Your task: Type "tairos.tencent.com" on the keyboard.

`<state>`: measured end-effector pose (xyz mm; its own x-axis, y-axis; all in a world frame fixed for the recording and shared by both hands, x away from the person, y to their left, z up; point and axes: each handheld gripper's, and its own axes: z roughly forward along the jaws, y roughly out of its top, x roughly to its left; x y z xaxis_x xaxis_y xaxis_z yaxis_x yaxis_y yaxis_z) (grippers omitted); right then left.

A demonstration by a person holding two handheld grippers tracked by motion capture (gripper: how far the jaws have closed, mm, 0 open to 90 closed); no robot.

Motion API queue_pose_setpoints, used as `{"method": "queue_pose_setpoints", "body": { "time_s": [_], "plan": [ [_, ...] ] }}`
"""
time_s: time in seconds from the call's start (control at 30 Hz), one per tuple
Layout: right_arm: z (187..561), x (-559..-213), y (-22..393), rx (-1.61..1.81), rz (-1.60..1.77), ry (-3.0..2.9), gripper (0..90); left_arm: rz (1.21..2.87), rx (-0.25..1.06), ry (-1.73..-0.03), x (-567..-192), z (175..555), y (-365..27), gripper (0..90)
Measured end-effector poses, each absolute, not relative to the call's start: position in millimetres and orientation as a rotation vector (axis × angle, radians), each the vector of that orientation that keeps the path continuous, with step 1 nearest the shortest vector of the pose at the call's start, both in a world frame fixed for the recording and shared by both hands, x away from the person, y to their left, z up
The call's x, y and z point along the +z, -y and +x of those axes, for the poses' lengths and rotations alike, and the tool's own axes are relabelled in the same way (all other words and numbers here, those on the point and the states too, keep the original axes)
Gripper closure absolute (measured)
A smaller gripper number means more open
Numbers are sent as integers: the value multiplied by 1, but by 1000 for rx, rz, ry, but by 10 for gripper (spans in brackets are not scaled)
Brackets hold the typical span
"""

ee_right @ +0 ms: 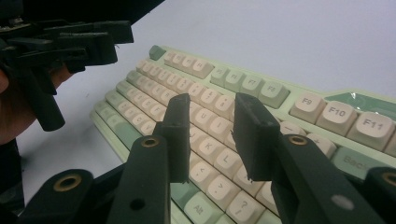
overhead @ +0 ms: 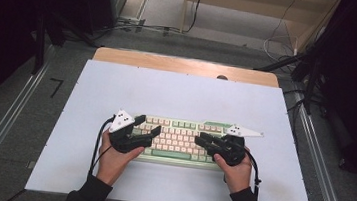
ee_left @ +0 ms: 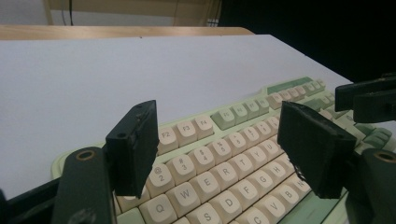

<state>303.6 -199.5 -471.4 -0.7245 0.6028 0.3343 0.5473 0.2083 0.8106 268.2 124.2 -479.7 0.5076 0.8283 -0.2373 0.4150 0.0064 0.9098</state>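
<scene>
Mint-green keyboard [overhead: 177, 139] lies flat on the white desk [overhead: 177, 93], long axis left to right. Left tongs [overhead: 147, 129] and right tongs [overhead: 202, 139] hover over its ends, both apart, gripping nothing.

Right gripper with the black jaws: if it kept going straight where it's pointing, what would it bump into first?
Most likely the keyboard. The right gripper points down over the letter keys, jaws open with nothing between them. The left gripper is farther off to one side, so it probably wouldn't be hit, though depth is hard to judge.
</scene>
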Motion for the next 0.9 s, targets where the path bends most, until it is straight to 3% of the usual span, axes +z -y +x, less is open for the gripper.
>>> {"method": "queue_pose_setpoints", "body": {
  "time_s": [0.27,0.43,0.6,0.7,0.9],
  "plan": [
    [302,-470,208,1508,1141,-2376,424,1638,463,-1067,-482,269,-123,407],
    [302,-470,215,1433,1141,-2379,318,1680,408,-1066,-485,270,-119,596],
    [301,-473,229,1396,1157,-2364,300,1723,384,-1062,-488,273,-112,753],
    [300,-472,237,1393,1175,-2351,302,1746,384,-1066,-488,274,-108,894],
    [300,-471,242,1408,1187,-2332,312,1789,331,-1092,-491,280,-101,900]
  ]
}}
